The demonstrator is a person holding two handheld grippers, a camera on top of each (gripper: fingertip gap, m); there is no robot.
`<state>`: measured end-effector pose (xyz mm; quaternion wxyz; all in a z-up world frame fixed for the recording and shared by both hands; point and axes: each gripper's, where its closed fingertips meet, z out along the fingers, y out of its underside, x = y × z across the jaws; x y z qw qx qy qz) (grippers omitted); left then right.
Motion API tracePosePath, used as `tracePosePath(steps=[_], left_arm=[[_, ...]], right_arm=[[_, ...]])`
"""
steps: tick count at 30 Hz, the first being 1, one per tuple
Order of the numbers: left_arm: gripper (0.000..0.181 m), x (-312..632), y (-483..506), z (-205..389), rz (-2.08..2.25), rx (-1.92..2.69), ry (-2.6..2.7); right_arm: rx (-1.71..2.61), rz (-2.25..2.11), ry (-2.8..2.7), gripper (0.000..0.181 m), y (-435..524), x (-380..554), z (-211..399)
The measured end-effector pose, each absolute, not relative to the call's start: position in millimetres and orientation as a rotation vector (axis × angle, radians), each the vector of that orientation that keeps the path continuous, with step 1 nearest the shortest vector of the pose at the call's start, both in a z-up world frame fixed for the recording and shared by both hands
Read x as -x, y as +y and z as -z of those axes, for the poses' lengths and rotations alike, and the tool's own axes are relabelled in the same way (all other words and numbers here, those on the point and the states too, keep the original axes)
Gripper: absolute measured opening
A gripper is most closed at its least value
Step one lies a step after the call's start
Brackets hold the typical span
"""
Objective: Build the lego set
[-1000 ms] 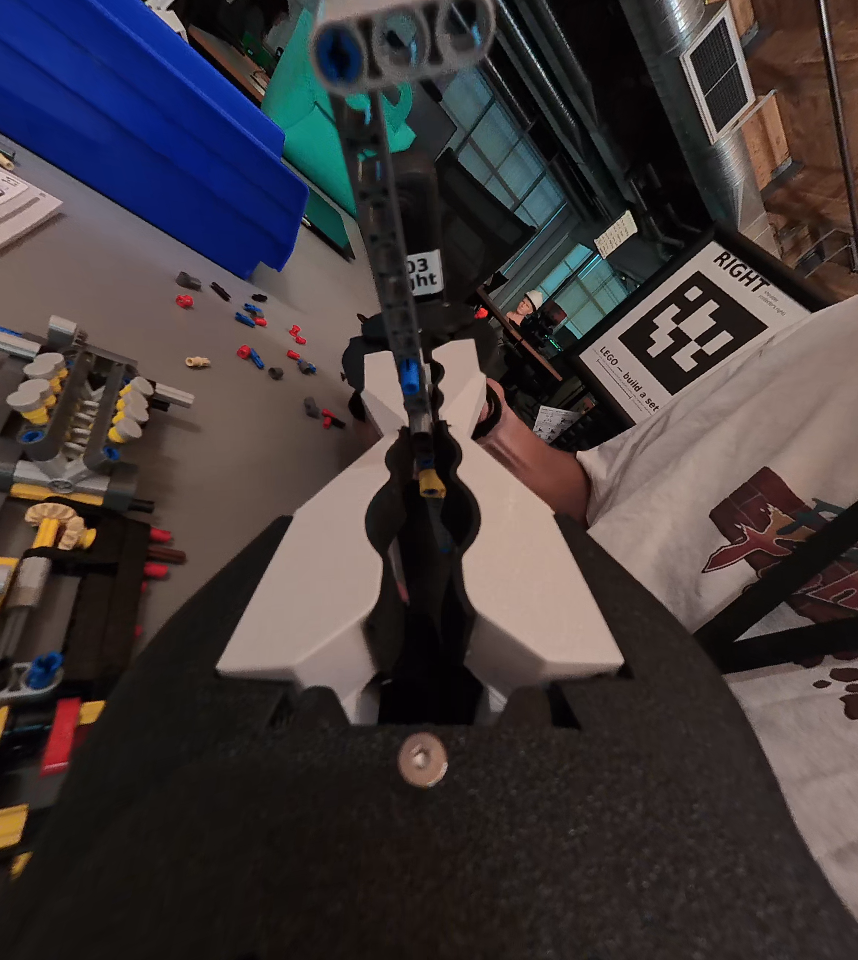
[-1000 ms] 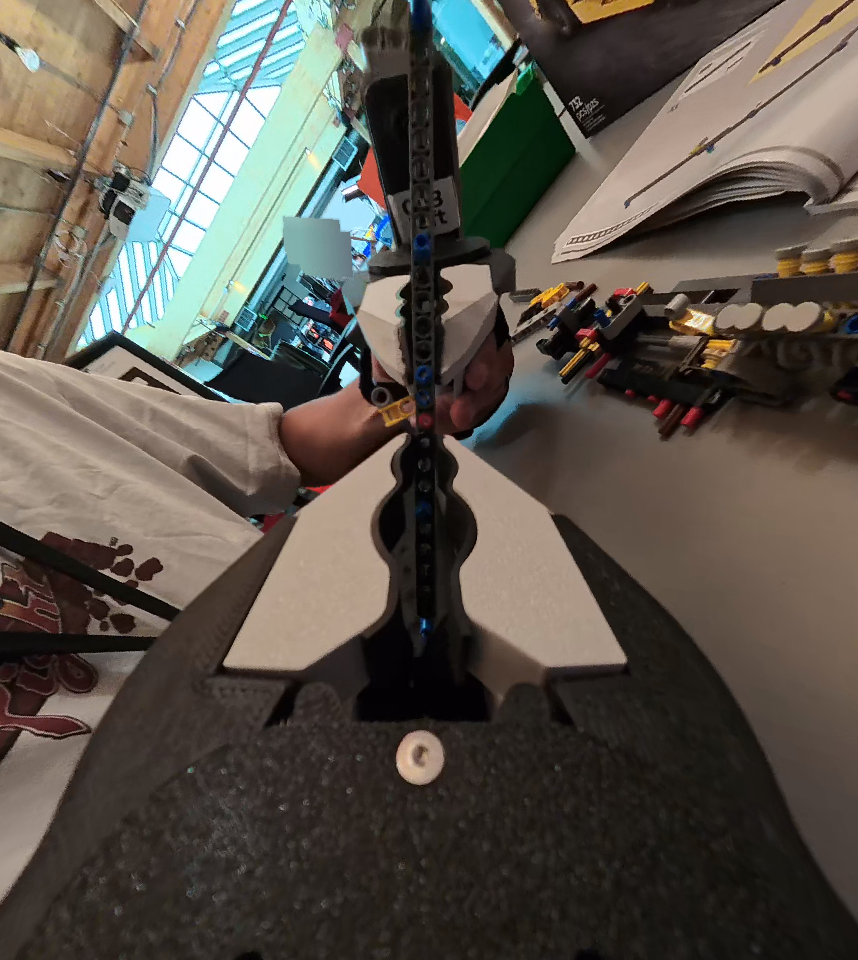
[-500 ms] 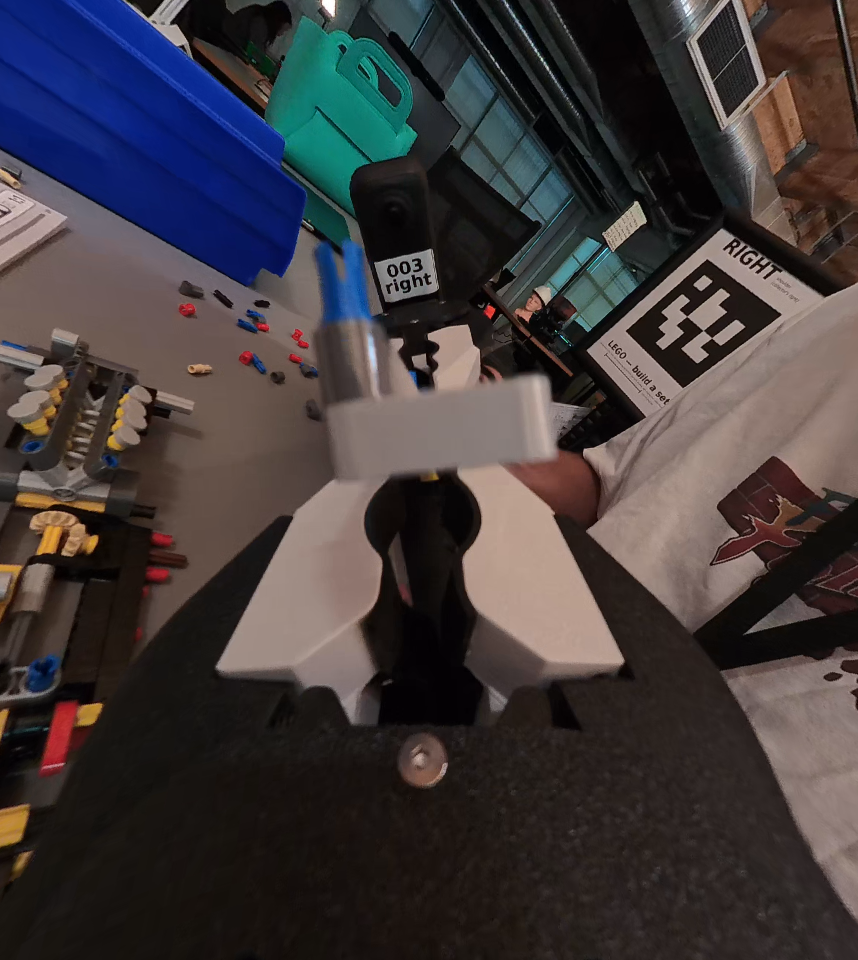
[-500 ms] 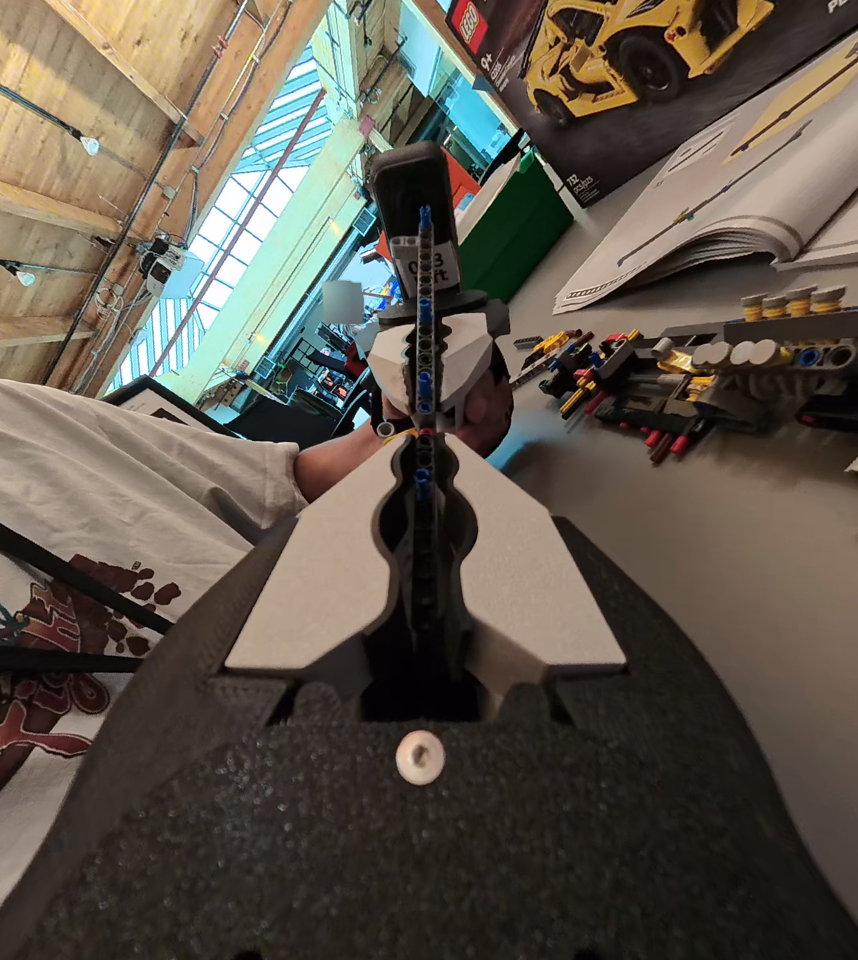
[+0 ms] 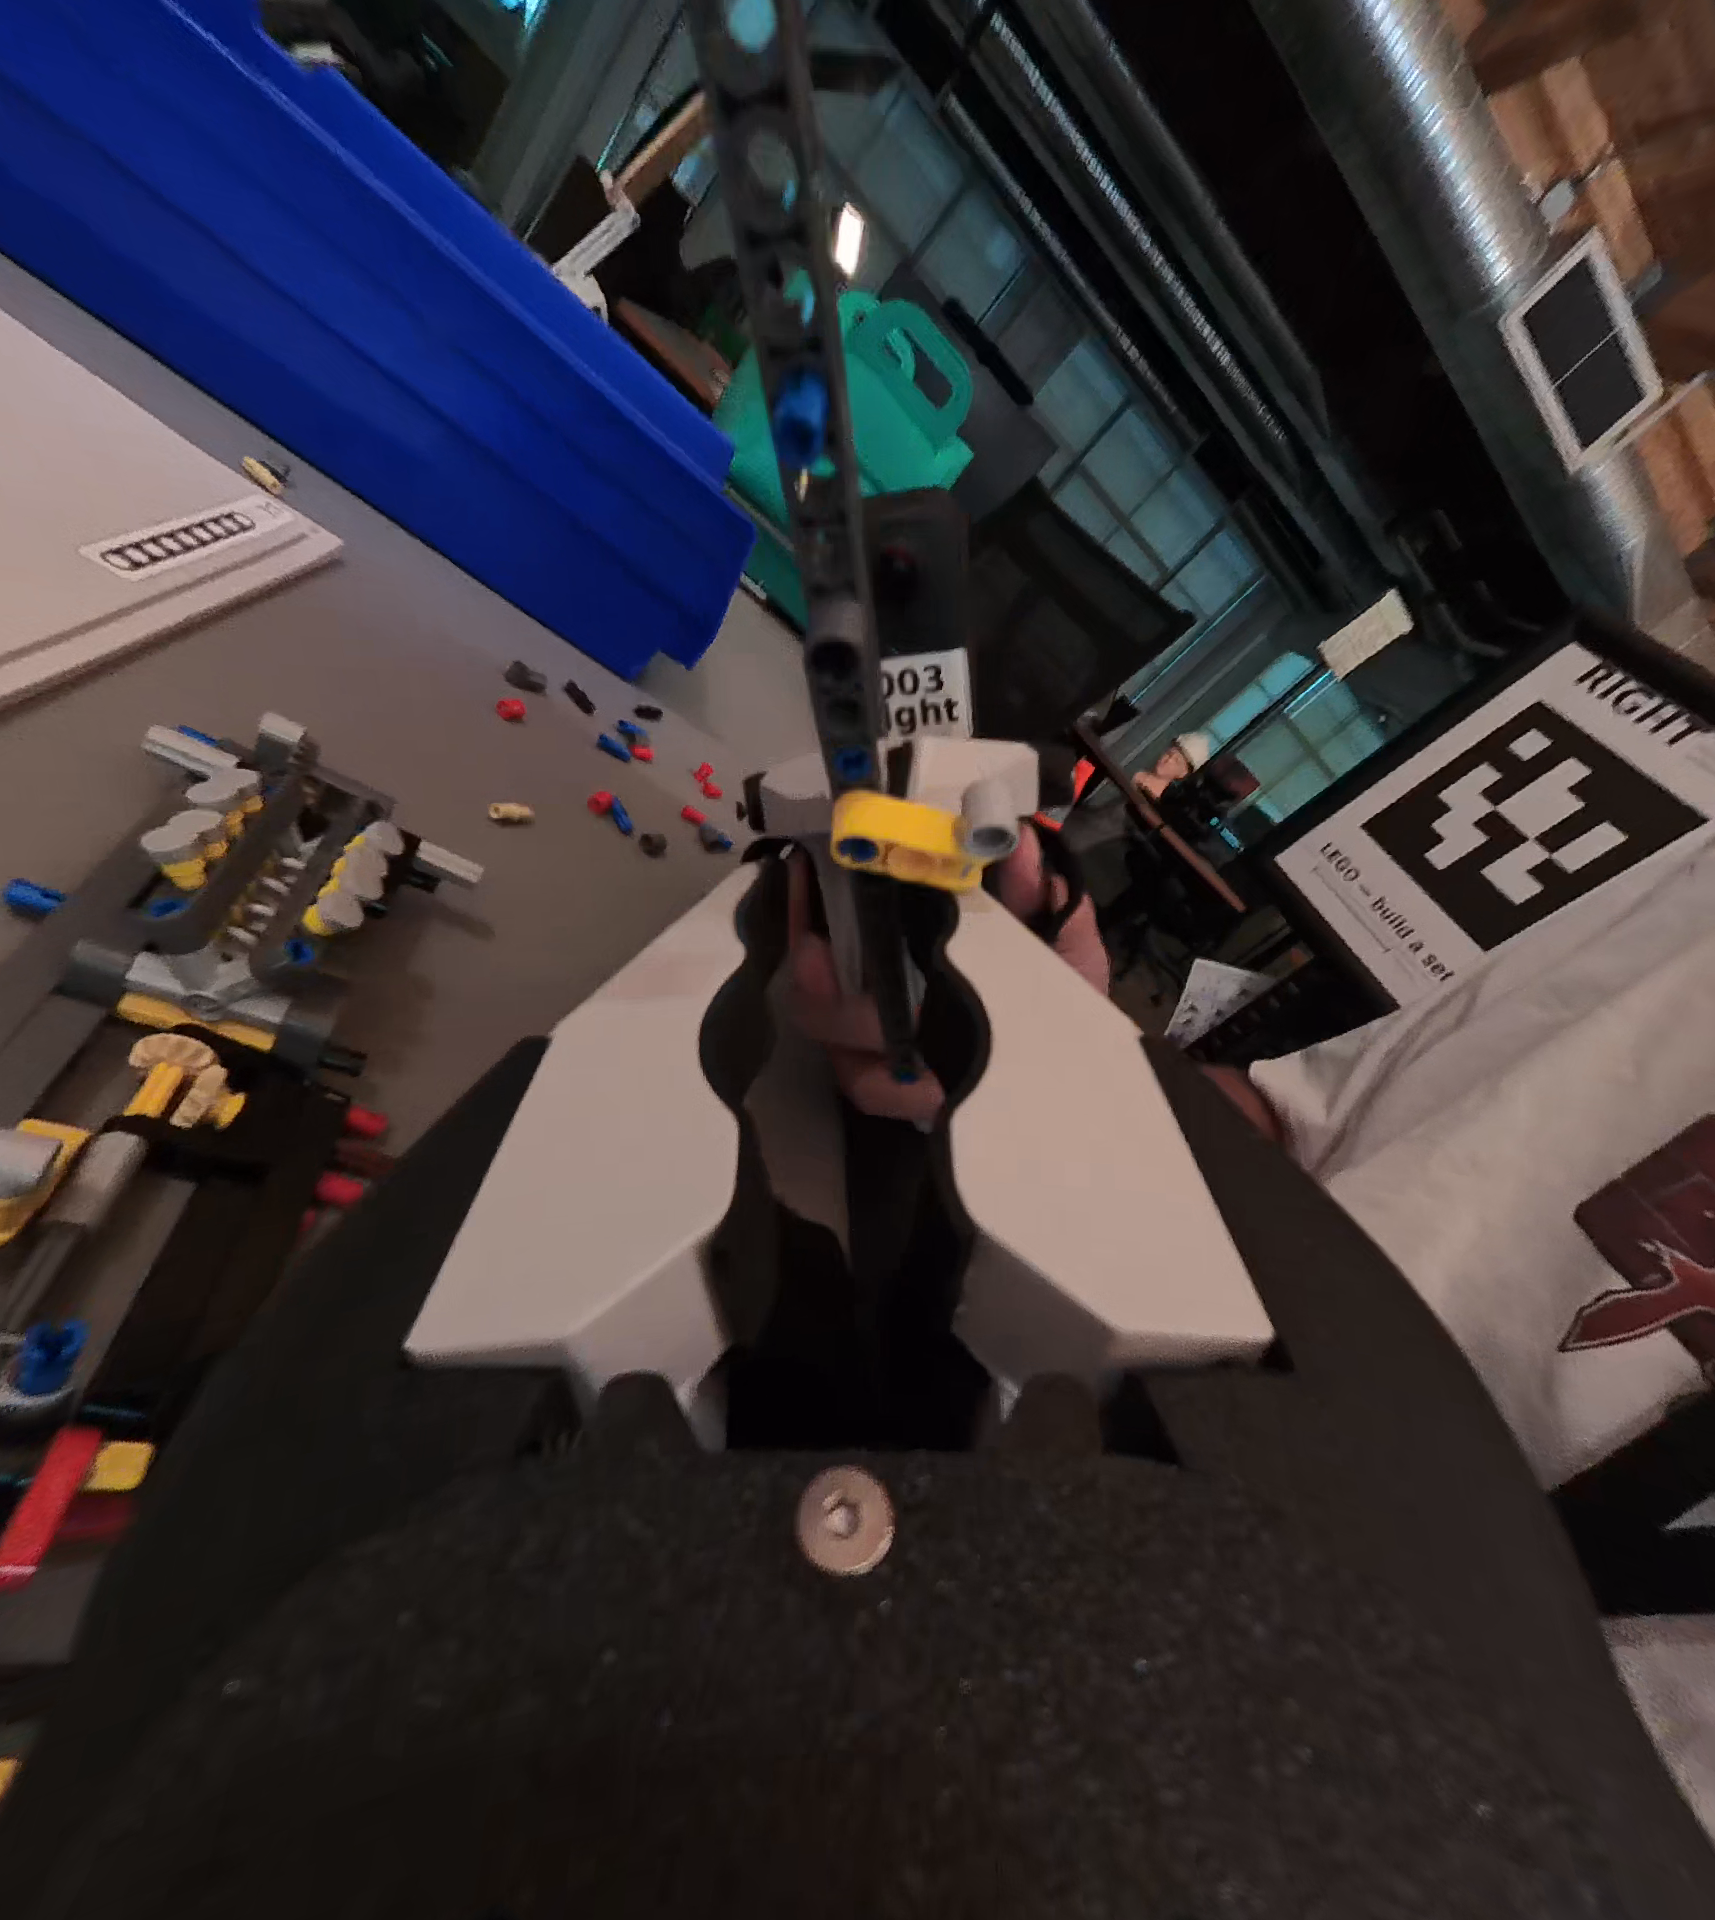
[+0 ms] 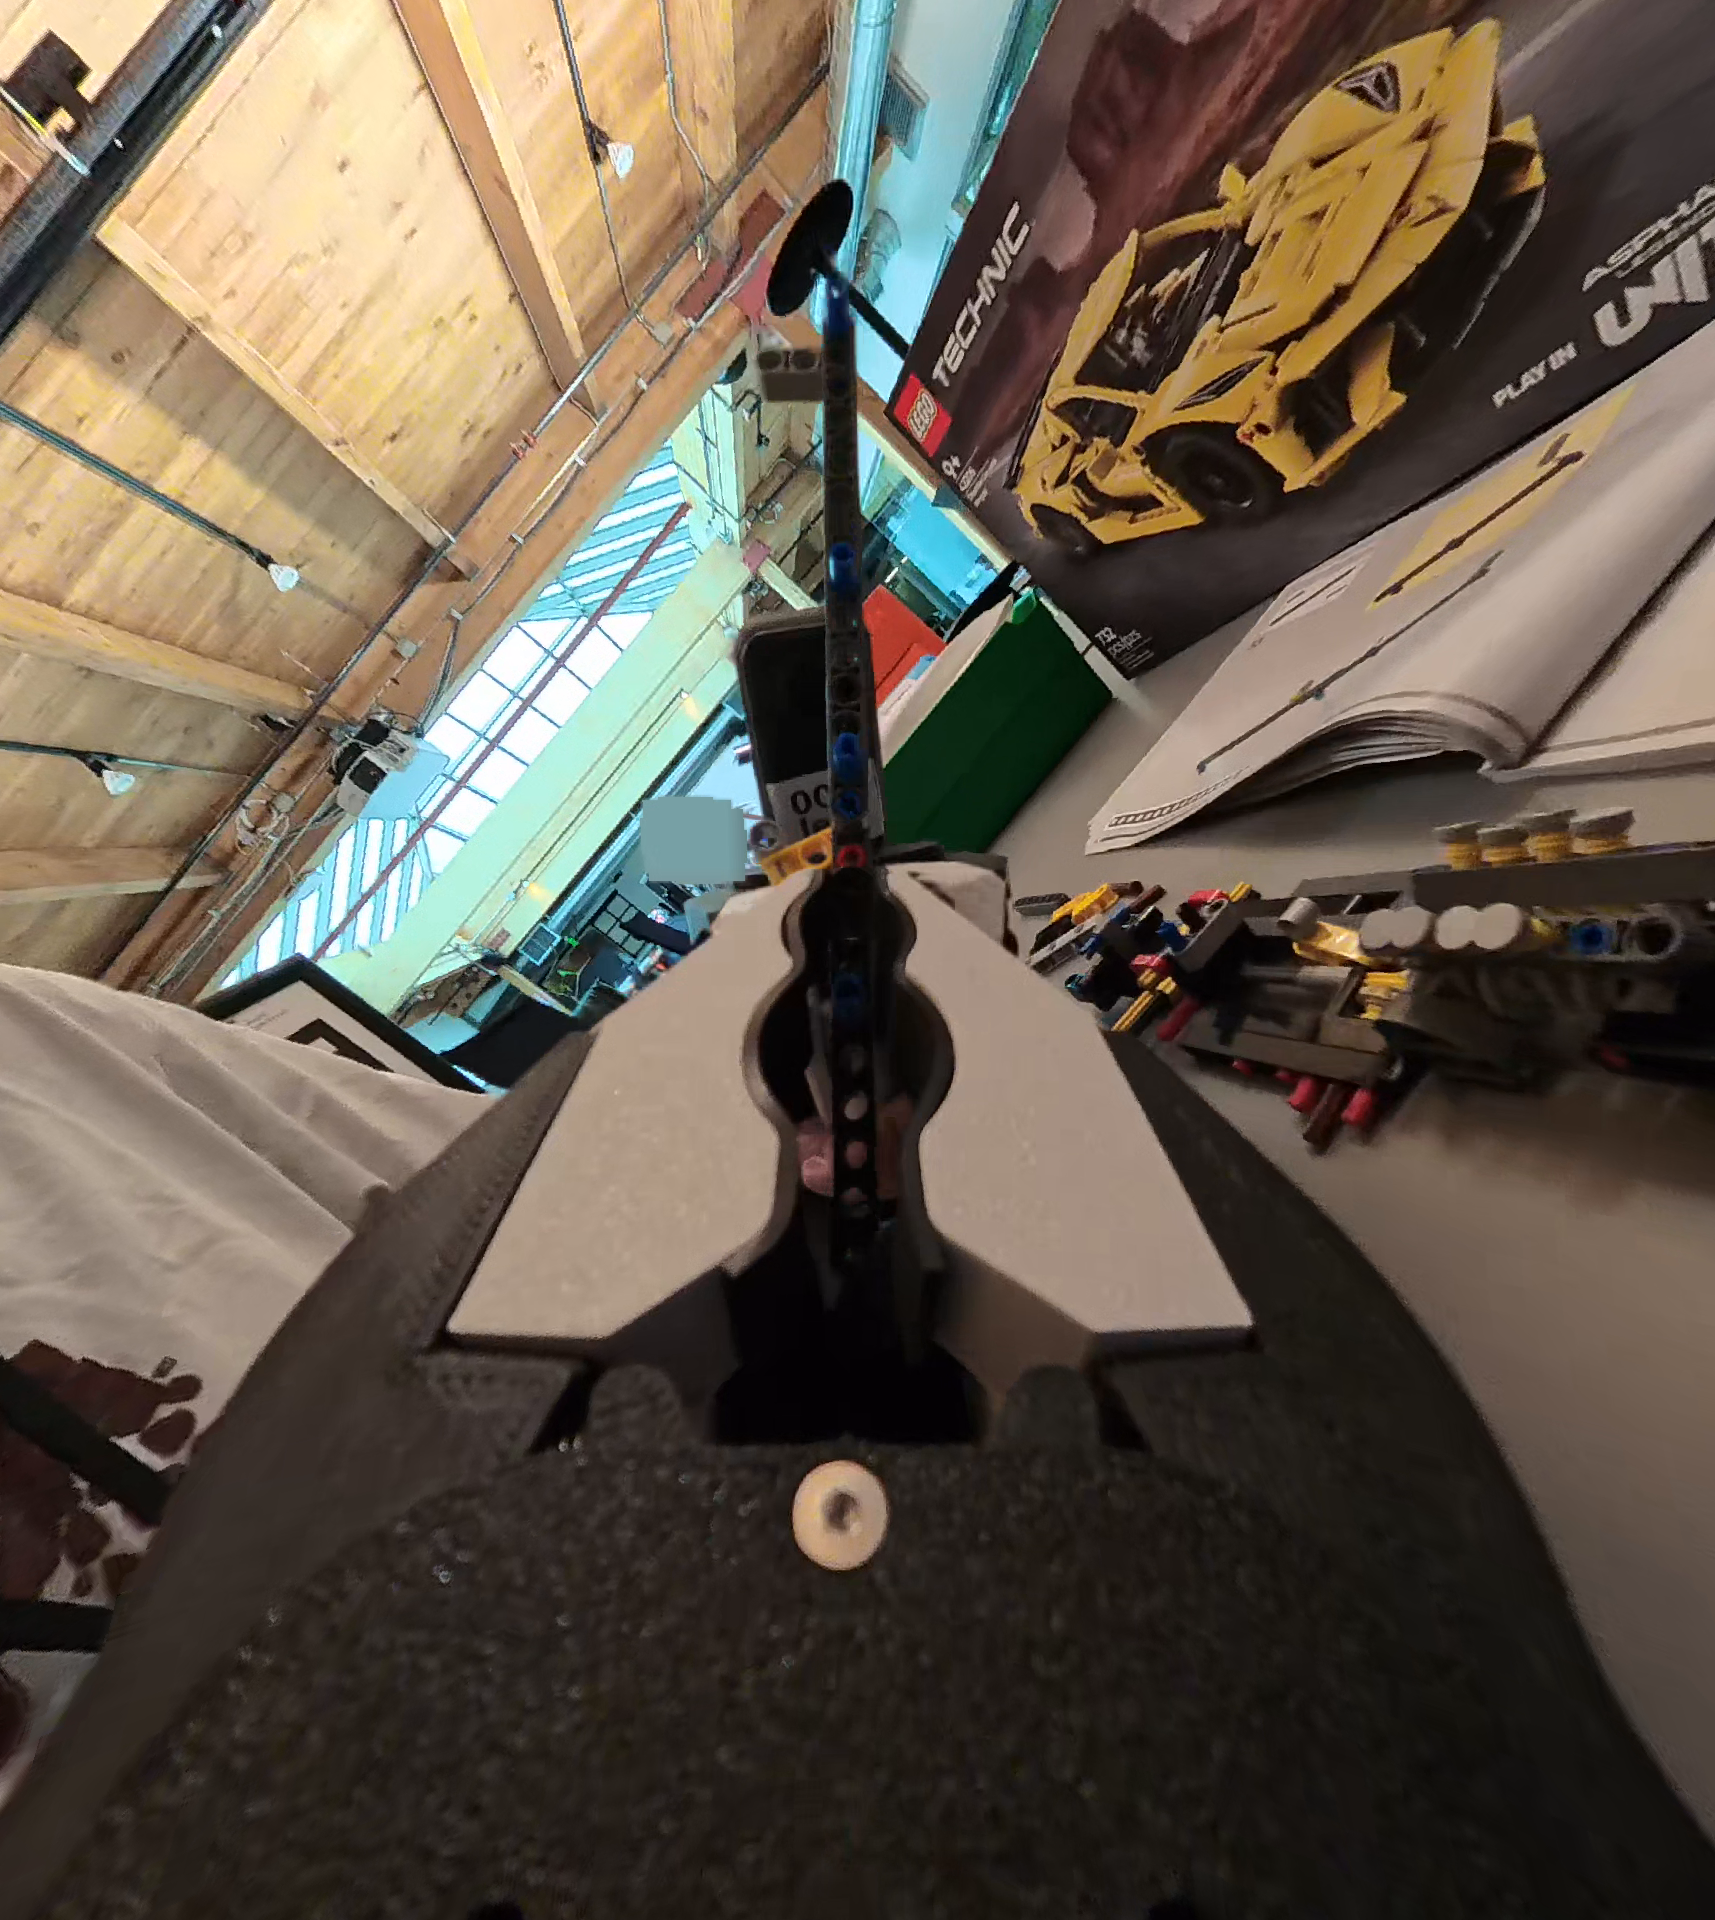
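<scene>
A long dark grey lego beam (image 5: 837, 644) with blue pins stands upright between my two grippers, which face each other. My left gripper (image 5: 853, 894) is shut on its lower part, where a yellow connector (image 5: 894, 836) with a light grey piece (image 5: 988, 816) sticks out sideways. My right gripper (image 6: 851, 883) is shut on the same beam (image 6: 845, 644), tip to tip with the left one. A small grey piece (image 6: 788, 374) sits near the beam's top. The partly built car chassis (image 5: 240, 894) lies on the grey table; it also shows in the right wrist view (image 6: 1455, 966).
Loose red, blue and black pins (image 5: 624, 758) lie near a blue bin (image 5: 365, 343). An open instruction booklet (image 6: 1455, 665), the set's box (image 6: 1300, 312) and a green box (image 6: 988, 717) stand behind the chassis. The person's white shirt (image 5: 1507, 1091) is close by. My left and right fingertips are right by each other.
The beam, which was tipped end-on toward the left wrist camera half a second ago, stands upright again. The two grippers have come closer together, and the right wrist view looks more toward the ceiling.
</scene>
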<state>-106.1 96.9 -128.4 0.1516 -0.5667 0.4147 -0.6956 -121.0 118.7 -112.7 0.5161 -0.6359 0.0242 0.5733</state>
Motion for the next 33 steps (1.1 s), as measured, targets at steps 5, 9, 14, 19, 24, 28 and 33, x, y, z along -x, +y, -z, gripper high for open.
tracePosePath(steps=[5,9,14,19,24,28,33], left_arm=[[0.007,111.7,94.3,120.7,2.046,1.567,1.195],[0.007,116.2,99.7,119.4,2.046,1.56,1.179],[0.007,120.1,101.0,118.9,2.009,1.534,1.205],[0.007,121.8,96.7,115.3,2.013,1.494,1.23],[0.006,123.1,93.4,114.2,2.062,1.472,1.222],[0.006,123.5,92.5,114.6,2.064,1.459,1.227],[0.006,126.3,90.0,116.9,2.062,1.451,1.251]], right_arm=[[1.522,-1.359,0.044,0.005,118.6,122.5,111.4],[1.536,-1.324,0.028,0.005,117.7,123.1,112.3],[1.526,-1.324,0.026,0.005,117.4,123.2,111.2],[1.527,-1.354,-0.033,0.005,113.8,130.3,109.0],[1.53,-1.371,-0.062,0.005,109.6,131.3,108.1],[1.525,-1.419,-0.063,0.005,108.2,131.4,108.2],[1.546,-1.429,-0.087,0.005,105.5,134.3,110.6]])
